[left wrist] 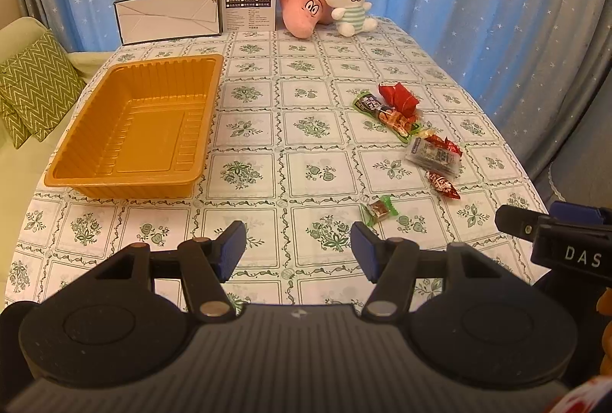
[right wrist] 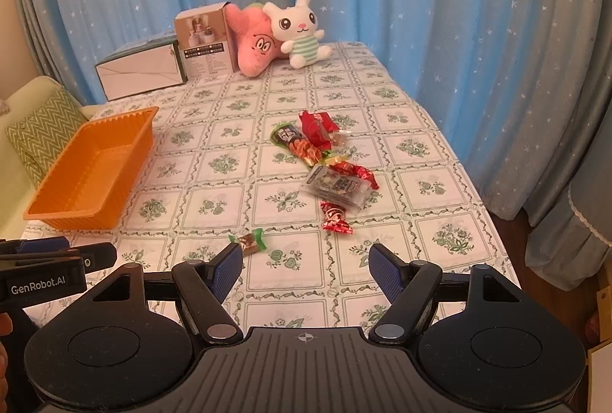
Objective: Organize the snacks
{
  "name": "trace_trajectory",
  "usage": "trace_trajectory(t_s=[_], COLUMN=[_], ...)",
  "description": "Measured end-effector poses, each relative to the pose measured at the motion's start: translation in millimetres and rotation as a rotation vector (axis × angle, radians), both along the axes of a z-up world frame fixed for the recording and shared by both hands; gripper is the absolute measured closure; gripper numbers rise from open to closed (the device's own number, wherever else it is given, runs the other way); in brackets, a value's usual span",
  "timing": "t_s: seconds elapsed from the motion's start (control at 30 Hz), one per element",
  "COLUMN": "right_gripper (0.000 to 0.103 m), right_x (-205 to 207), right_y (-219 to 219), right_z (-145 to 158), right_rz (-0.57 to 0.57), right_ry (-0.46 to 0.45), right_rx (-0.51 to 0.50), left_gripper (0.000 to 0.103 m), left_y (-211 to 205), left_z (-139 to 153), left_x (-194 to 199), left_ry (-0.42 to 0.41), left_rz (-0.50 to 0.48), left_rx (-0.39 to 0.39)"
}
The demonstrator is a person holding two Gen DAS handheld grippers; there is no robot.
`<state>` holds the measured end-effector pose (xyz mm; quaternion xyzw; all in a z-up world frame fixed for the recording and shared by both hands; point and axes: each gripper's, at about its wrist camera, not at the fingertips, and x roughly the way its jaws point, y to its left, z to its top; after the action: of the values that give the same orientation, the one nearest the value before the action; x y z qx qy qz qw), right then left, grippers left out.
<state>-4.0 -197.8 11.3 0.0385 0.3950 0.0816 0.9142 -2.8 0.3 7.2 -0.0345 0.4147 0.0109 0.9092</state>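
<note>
Orange plastic tray [left wrist: 130, 129] sits empty on the left of the cloth-covered bench [left wrist: 306, 152]. Well to its right lie the snacks [right wrist: 329, 168], perhaps six wrappers, one small green sweet [right wrist: 250, 240] nearest. Left gripper [left wrist: 298, 248] and right gripper [right wrist: 306, 273] both hover with jaws apart, holding nothing.

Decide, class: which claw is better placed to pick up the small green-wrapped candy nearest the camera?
Right. The green-wrapped candy lies just beyond the open right claw, by its left finger; from the left claw it sits off to the right.
</note>
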Motion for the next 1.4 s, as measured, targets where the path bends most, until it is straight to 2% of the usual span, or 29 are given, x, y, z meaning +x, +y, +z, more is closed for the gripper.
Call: trace_trajectory(t_s=[1.4], right_gripper=[0.030], right_x=[-0.1], right_y=[-1.8], right_z=[1.9], right_rz=[-0.002], right_ry=[-0.006], right_rx=[0.000], left_gripper=[0.045], left_y=[0.5], left_z=[1.7], left_x=[-1.2], left_ry=[-0.005], left_rz=[-0.006], left_rx=[-0.009])
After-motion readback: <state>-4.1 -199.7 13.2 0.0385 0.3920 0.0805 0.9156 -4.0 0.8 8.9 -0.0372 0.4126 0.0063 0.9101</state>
